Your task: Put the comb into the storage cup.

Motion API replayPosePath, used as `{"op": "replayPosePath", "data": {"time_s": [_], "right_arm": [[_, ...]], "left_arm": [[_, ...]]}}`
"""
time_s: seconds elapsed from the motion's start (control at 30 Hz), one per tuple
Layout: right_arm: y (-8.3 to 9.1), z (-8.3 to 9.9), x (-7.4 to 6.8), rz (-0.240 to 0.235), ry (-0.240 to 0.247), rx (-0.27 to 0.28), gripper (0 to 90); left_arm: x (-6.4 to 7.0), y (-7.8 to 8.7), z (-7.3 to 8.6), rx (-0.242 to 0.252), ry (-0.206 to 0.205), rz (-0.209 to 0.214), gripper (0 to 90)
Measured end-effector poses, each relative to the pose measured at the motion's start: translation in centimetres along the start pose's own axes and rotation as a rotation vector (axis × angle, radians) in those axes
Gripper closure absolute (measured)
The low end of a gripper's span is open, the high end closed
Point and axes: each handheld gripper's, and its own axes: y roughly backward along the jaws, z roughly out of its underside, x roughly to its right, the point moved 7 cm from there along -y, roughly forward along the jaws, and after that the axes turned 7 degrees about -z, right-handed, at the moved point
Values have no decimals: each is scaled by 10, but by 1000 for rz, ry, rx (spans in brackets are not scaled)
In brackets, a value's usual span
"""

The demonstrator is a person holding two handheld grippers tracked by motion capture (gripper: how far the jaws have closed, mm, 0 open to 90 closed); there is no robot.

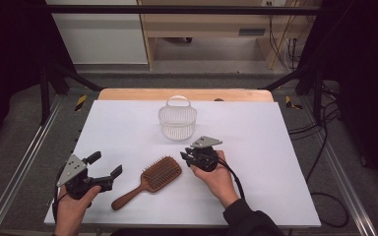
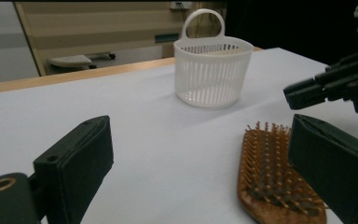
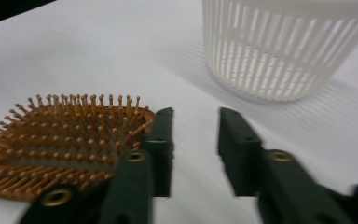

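Observation:
A wooden paddle hairbrush (image 1: 156, 176) lies bristles up on the white table (image 1: 266, 147), its handle pointing toward the near left. A white slatted basket (image 1: 177, 121) with a loop handle stands upright farther back. My left gripper (image 1: 107, 163) is open just left of the brush, with the brush head (image 2: 270, 182) beside its right jaw. My right gripper (image 1: 185, 156) hovers at the brush head's right end, jaws a little apart with nothing between them. In the right gripper view the brush (image 3: 60, 140) sits left of the right gripper (image 3: 193, 140) and the basket (image 3: 279, 46) is ahead.
The table's wooden far edge (image 1: 187, 93) borders a grey floor and a pale cabinet. Metal rails (image 1: 24, 157) run along both sides. In the left gripper view the basket (image 2: 212, 70) stands ahead and the right gripper (image 2: 326, 86) reaches in from the right.

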Motion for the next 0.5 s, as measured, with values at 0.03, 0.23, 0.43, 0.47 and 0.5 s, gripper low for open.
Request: {"op": "replayPosePath", "data": {"time_s": [0.03,0.23,0.43,0.47,0.5], "right_arm": [[6,-1,0,3,-1,4,583],[43,4,-2,43,6,46,228],[70,17,6,97,-8,67,116],[76,21,8,108,-15,70,112],[80,25,10,116,-15,72,104]], "left_arm": [[3,-1,-3,-4,-10,4,65],[18,-9,-9,-98,-88,33,45],[31,-14,-12,-216,-138,67,50],[32,-14,-12,-235,-147,72,59],[33,-15,-12,-253,-151,84,62]]}}
